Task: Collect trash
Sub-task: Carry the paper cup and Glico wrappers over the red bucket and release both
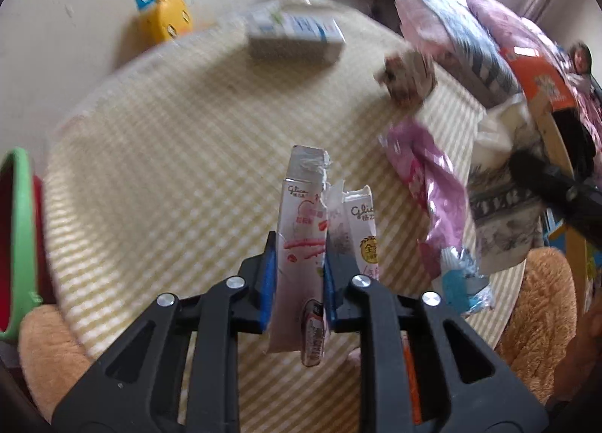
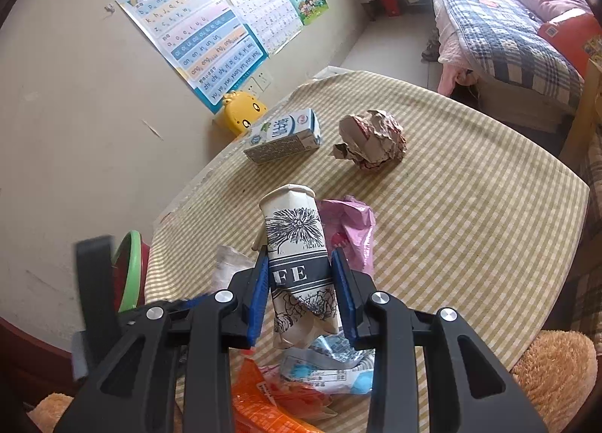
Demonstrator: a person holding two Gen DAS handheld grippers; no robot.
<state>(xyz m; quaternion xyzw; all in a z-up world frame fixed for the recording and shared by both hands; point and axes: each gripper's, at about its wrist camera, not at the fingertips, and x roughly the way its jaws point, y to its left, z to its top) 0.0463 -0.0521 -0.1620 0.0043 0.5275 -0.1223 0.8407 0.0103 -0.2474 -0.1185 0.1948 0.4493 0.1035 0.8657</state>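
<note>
The left gripper [image 1: 301, 263] clamps a torn white snack wrapper [image 1: 303, 222]; the right gripper [image 2: 303, 290] squeezes a crushed flower-printed paper cup [image 2: 297, 263] above the checked tabletop [image 2: 470, 207].

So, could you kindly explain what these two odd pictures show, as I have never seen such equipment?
A person holds one hand-held gripper in each hand, with a camera looking along its jaws. The left gripper is shut on a torn snack wrapper. The right gripper is shut on a crushed paper cup. On the checked tablecloth lie a milk carton, a crumpled paper ball, a pink wrapper, a blue wrapper and an orange packet.
</note>
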